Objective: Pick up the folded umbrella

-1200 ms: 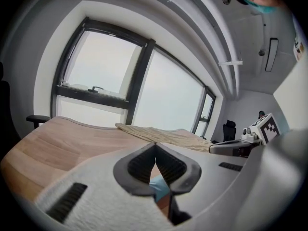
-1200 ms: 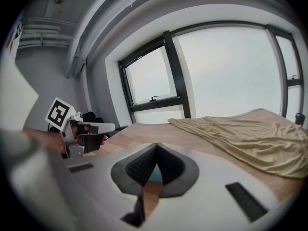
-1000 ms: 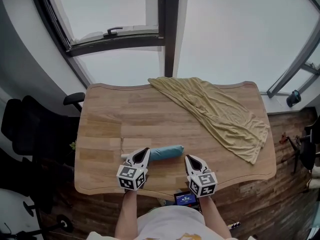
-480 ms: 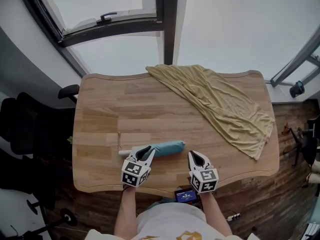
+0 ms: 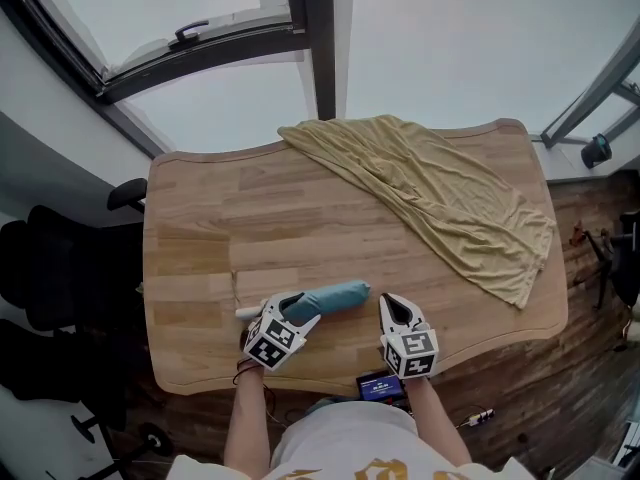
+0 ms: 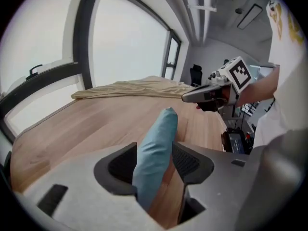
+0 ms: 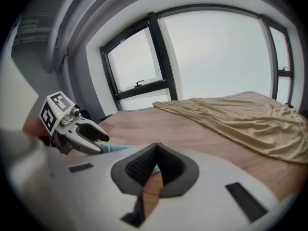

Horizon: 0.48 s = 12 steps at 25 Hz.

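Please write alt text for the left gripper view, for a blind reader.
The jaws of the left gripper, which have just been opening, stand apart around a folded blue umbrella lying on a wooden table. Beyond it are the right gripper, a yellowish cloth and large windows.

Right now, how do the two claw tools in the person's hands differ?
The left gripper has jaws apart, just opened, with the folded umbrella between them; the right gripper has jaws together, empty. The left gripper is rolled to one side; the right gripper is not. Both carry marker cubes above the wooden table.
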### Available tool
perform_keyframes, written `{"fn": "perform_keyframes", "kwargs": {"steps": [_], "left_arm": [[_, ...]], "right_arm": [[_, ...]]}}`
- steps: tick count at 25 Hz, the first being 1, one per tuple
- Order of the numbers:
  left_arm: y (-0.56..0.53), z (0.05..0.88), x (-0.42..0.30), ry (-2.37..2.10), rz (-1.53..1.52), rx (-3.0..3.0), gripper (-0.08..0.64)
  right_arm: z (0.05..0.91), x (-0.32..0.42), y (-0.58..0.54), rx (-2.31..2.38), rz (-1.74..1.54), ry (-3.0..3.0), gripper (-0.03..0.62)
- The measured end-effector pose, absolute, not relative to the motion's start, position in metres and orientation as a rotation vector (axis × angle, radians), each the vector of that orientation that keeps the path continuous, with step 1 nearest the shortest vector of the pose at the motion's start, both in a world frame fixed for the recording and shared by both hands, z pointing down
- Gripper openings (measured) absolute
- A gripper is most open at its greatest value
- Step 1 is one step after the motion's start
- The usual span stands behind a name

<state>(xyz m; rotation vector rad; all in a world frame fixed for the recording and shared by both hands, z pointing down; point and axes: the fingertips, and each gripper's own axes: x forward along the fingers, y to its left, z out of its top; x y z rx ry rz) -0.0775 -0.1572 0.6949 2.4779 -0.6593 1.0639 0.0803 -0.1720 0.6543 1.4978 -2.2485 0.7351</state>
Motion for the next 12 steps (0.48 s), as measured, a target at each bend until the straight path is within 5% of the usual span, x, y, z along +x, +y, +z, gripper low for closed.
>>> {"fn": "perform_keyframes", "kwargs": {"steps": [12], "left_arm": [[-0.154, 0.744, -0.07, -0.271, 1.572, 2.477, 0.321]], "right_arm": [[0.676, 0.088, -0.188, 1.499, 0.797, -2.205, 0.009]]}}
